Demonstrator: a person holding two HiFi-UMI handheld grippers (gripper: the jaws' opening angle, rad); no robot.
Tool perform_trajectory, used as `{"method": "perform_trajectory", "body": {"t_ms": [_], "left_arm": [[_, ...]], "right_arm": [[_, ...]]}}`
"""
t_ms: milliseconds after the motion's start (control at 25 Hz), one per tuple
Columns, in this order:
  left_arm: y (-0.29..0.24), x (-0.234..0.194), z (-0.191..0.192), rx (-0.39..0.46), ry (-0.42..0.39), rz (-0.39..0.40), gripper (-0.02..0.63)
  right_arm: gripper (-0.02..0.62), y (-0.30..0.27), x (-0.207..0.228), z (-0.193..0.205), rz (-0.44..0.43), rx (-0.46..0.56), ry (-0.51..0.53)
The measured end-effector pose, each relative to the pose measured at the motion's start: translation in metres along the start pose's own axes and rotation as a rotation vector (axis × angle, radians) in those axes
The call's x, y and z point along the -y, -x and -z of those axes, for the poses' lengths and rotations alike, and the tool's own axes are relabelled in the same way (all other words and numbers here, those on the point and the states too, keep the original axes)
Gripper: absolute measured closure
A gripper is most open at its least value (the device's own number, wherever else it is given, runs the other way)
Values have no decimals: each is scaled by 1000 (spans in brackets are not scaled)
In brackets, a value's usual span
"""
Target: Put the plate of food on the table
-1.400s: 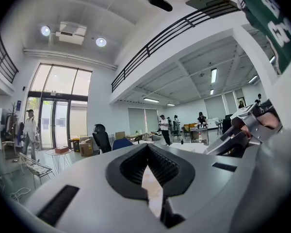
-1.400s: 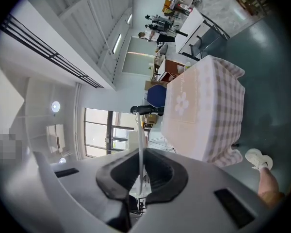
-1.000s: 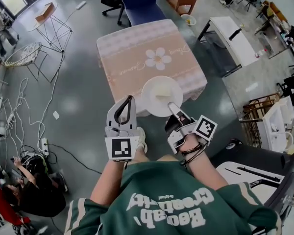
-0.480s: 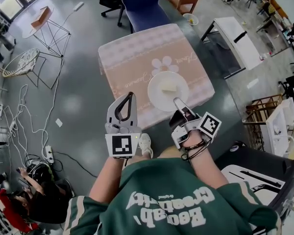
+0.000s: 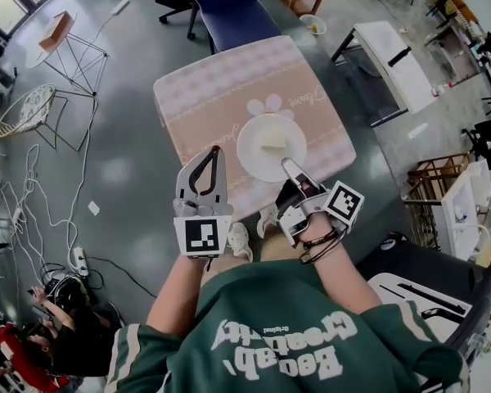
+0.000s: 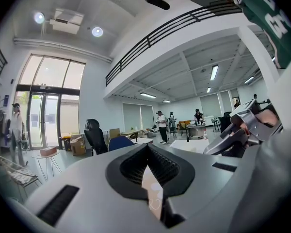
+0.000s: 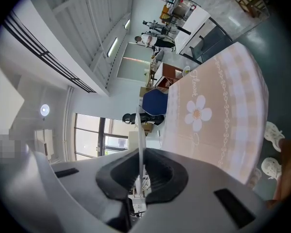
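Two tools are in play, and only the right tool [image 5: 288, 167] carries anything: its jaws are clamped on the near rim of the white plate [image 5: 254, 155], which reaches away from the person over the near half of the bench [image 5: 213, 97]. From the head view the plate lies flat and face up above the pink cloth, just short of the flower print [image 5: 270, 105], but that view does not show whether its underside rests on the cloth or hangs just above it. Being round, the plate has no long axis of its own. The food [image 5: 272, 144] on it is a small pale piece whose longer side runs roughly across, left to right; it is nearly the plate's own colour, so what it is cannot be made out. In the right gripper view the plate shows only edge-on, as a thin white line rising from between the pads, and the food is out of sight there. The right tool covers the gripped part of the rim, and both tools hide part of the bench's near edge. The left tool [image 5: 215, 152] is level with the plate's left side, just apart from it, its tips together on nothing; in the left gripper view only a sliver of cloth shows past them. Beyond the bench stands a blue chair [image 5: 229, 2], cut off by the frame's top edge.
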State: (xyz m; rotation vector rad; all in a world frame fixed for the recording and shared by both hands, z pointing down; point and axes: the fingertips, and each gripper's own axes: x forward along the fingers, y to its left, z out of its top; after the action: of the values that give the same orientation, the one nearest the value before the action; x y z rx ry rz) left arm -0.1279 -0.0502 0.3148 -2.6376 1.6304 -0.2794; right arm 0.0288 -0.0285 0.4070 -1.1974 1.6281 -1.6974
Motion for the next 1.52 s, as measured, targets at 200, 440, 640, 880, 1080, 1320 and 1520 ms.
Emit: {"method": "perform_trajectory", "body": {"t_ms": [200,440,640,880,1080,1320,1520], "left_arm": [[-26,1,3,8,18,-18,597],[-59,-6,5,-6,-1,-68,597],[-91,-10,12,-40,-30,-115,597],[-127,-17,34,-69,9,-159,597],[-154,-40,59,-94,43,-195,597],[-179,-62,85,-146,59,-238,597],[-199,-76,105,-183,57,-227,597]], "right_arm": [[566,-17,8,-19,8,-30,-10],[566,-46,17,-42,21,-95,-15],[566,-70,29,-60,46,-153,-31],[566,-103,46,-80,76,-200,-39],[566,-144,61,-90,96,-230,-52],[566,-195,78,-101,107,-277,-61],[566,-230,96,-103,141,-298,-78]]}}
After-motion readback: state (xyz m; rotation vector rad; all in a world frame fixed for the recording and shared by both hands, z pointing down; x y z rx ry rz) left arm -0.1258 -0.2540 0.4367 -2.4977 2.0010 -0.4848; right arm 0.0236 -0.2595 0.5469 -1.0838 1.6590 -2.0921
